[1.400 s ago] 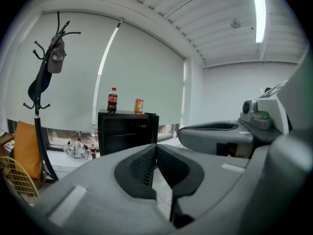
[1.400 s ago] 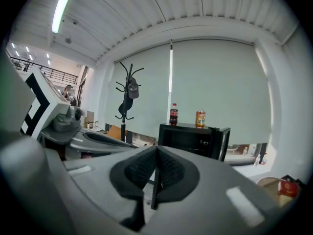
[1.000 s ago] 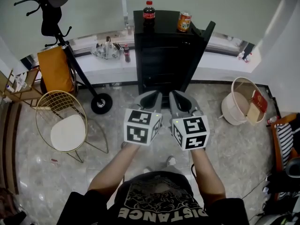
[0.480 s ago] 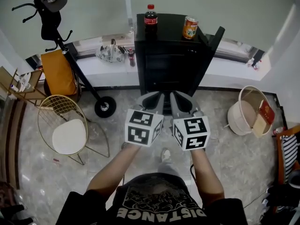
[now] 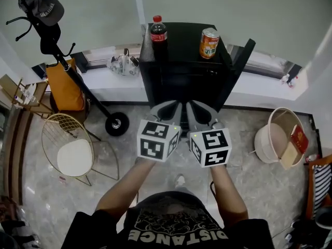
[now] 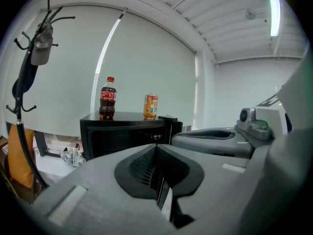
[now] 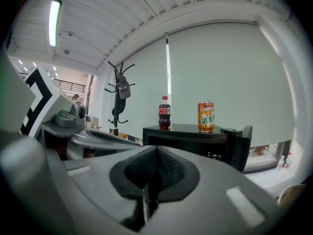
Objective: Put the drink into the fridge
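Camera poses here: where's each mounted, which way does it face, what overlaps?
Head view: on the person's head, looking steeply down; shows both forearms, left claw, right claw, black fridge ahead.
Left gripper view: rides the left claw, looks along its shut jaws toward the fridge; right claw at its right edge.
Right gripper view: rides the right claw, looks along its shut jaws at the fridge; left claw at its left edge.
Shared: all three see the cola bottle and orange can on the fridge top.
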A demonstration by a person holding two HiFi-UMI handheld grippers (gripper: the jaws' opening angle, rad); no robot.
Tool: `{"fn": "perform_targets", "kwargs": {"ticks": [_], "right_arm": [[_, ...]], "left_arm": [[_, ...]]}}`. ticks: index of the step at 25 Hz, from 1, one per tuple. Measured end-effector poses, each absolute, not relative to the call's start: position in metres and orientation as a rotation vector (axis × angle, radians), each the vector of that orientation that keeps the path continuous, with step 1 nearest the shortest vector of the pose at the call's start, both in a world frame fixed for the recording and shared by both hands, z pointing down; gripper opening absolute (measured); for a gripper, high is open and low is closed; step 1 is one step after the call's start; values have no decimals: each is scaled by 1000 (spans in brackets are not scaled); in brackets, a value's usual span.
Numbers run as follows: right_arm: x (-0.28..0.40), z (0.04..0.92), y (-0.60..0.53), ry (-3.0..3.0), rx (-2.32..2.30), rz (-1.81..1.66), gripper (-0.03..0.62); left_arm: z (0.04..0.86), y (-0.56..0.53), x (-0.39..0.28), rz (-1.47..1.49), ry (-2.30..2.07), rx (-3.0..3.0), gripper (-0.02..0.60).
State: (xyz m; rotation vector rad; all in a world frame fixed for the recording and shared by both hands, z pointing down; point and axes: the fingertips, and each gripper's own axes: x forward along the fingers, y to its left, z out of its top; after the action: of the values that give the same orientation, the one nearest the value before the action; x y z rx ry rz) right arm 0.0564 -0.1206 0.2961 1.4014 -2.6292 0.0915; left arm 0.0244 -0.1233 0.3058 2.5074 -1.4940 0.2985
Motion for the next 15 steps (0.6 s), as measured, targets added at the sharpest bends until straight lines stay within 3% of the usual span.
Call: {"fn": "perform_targets", "kwargs": {"ticks": [15], "right_arm": [[106,285,-189,-2675,1372,92,3]], "left_arm": [[292,-189,66,312,-1564,2488,5]]}}
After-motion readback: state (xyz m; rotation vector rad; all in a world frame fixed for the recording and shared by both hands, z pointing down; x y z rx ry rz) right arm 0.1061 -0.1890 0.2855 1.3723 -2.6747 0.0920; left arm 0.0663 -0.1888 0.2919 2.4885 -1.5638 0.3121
